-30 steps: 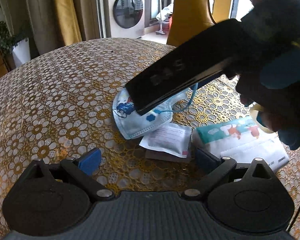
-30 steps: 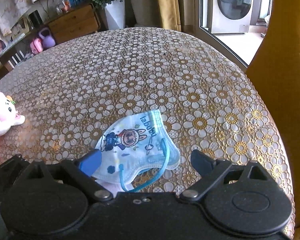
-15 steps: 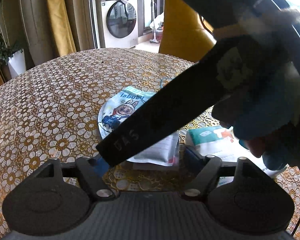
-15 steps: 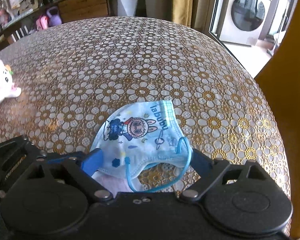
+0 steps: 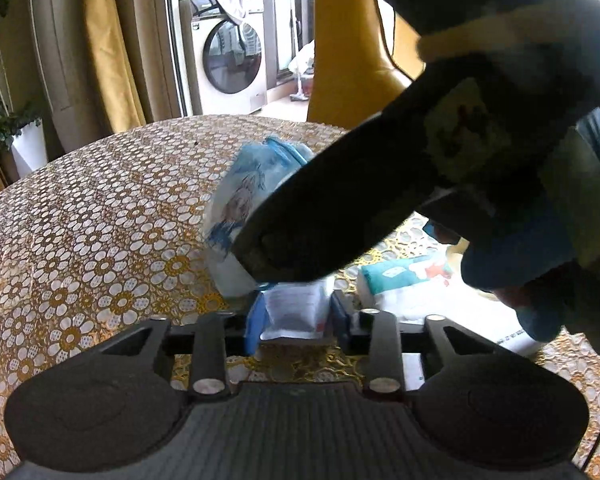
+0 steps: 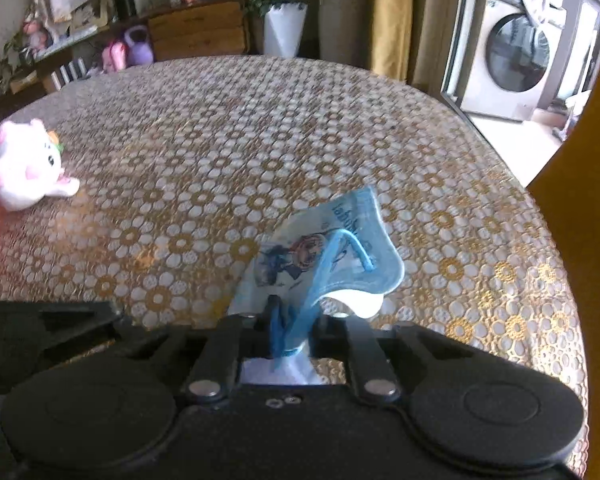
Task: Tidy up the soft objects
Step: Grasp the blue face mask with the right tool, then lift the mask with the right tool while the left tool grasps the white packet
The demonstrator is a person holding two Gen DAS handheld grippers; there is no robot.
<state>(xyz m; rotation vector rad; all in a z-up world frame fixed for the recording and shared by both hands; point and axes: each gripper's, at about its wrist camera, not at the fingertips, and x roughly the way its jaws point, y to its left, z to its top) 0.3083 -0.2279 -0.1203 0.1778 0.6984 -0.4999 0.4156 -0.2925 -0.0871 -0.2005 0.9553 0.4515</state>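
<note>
Two grasps are in hand at the near right part of the bench (image 6: 228, 128). The right tool (image 6: 294, 330) is closed on the near edge and blue ear loop of the child's face mask (image 6: 332, 256), which is raised and crumpled, its far part apparently off the flowered cloth. The left tool (image 5: 296, 316) is narrowed around a small white sachet (image 5: 296, 308), which is pinched between the fingers and lies low over the bench. A wet-wipe pack (image 5: 404, 280) lies just to the right, untouched. A pink-and-white plush toy (image 6: 28, 164) rests well apart at the far left. It is judged that the pick-up step is being done; next, both soft things should be carried to one gathering place, lifted with care so that the loop is not snagged.
</note>
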